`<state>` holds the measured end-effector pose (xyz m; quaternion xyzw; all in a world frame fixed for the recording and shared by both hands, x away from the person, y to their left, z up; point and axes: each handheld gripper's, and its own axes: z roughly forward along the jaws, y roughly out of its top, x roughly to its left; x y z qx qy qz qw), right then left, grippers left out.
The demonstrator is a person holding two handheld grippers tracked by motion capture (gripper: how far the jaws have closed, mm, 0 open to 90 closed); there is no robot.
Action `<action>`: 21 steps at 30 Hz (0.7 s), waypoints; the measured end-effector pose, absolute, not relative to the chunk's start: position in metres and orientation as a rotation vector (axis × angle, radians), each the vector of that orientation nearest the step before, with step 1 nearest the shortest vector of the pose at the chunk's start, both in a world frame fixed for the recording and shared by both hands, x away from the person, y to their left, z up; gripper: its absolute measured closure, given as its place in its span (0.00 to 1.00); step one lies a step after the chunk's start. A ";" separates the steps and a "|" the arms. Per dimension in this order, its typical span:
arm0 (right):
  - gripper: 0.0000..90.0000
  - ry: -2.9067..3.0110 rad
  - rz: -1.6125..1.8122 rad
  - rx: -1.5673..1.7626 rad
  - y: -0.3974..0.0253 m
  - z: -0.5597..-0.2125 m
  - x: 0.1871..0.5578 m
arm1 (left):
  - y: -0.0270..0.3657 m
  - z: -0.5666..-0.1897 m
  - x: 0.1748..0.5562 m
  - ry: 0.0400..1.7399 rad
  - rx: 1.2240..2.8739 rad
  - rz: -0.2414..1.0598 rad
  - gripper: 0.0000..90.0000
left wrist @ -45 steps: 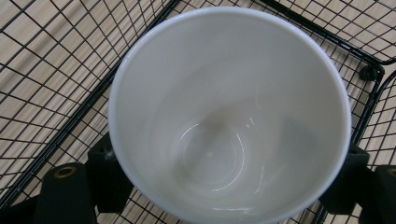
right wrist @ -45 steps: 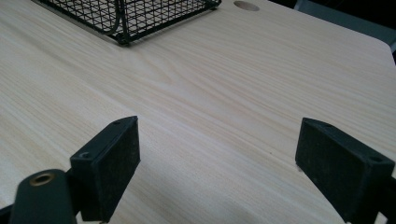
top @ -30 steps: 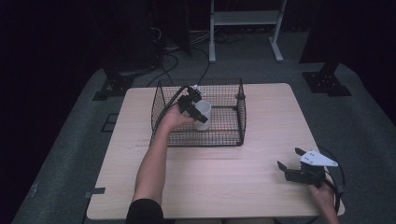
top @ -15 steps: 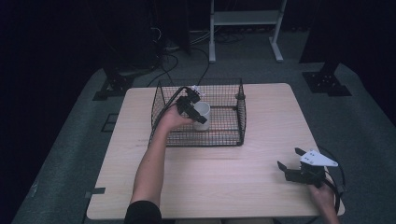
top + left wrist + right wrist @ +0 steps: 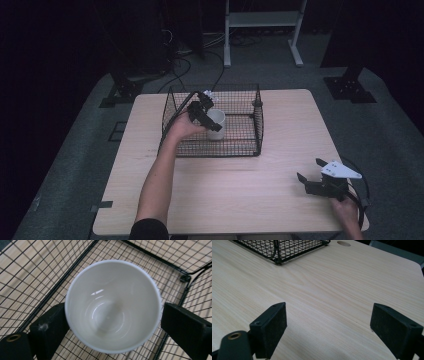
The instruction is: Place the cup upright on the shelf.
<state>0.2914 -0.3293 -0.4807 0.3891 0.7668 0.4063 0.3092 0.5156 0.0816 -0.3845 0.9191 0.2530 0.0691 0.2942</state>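
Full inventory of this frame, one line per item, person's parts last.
cup: 1, white, empty, upright inside the basket, between the left tool's jaws; left jaw at its wall, right jaw a little apart.
wire basket: 1, black, far middle of the table.
table: 1, light wood, centre of the high view; round hole near a far corner in the right gripper view.
white frame: 1, on the floor beyond the table.
black stand feet: 2, on the grey floor either side of the table's far edge.
left tool: 1, black, over the basket at the cup.
right tool: 1, black with grey plate, near right table edge, jaws apart, holding nothing.
forearm: 1, bare, reaching to the basket.
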 end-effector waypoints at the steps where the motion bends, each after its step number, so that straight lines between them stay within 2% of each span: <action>1: 0.15 2.027 1.074 1.028 -0.329 -0.481 0.292 | 0.082 -0.383 0.515 0.670 2.447 0.189 0.09; 21: 0.15 2.026 1.074 1.031 -0.329 -0.481 0.292 | 0.095 -0.367 0.503 0.688 2.400 0.279 0.09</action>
